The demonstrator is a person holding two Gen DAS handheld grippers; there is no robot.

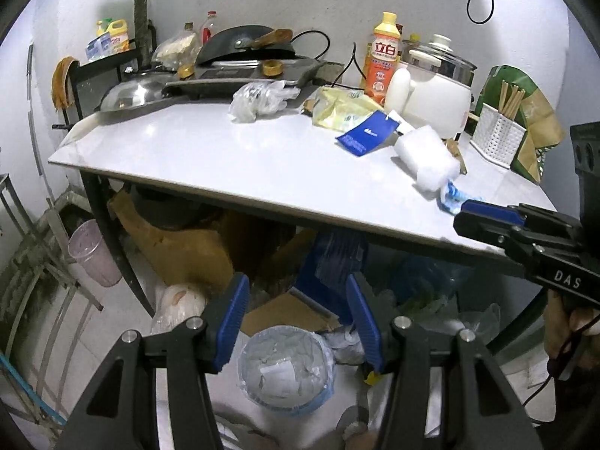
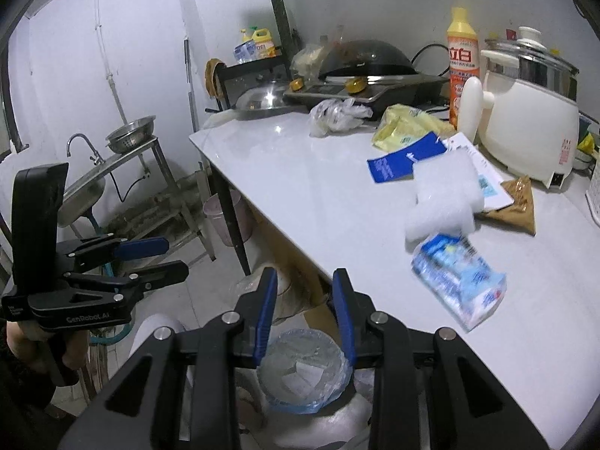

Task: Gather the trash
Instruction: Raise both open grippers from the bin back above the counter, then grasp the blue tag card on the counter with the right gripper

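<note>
A trash bin (image 1: 287,369) lined with a blue bag, with paper scraps inside, stands on the floor below the table's front edge; it also shows in the right wrist view (image 2: 305,371). My left gripper (image 1: 298,294) is open and empty above it. My right gripper (image 2: 304,288) is open and empty, also above the bin. On the white table (image 2: 300,195) lie a blue-white plastic wrapper (image 2: 459,281), white foam (image 2: 444,198), a blue card (image 2: 403,161), a yellow bag (image 2: 405,127), a brown packet (image 2: 515,202) and a crumpled clear bag (image 2: 337,114).
A white cooker (image 2: 528,112), an orange detergent bottle (image 2: 463,60), a wok on a stove (image 2: 367,63) and a white chopstick holder (image 1: 497,138) stand at the table's back. Cardboard and bags (image 1: 187,247) lie under the table. A pink bin (image 1: 93,253) and a sink (image 2: 82,187) are left.
</note>
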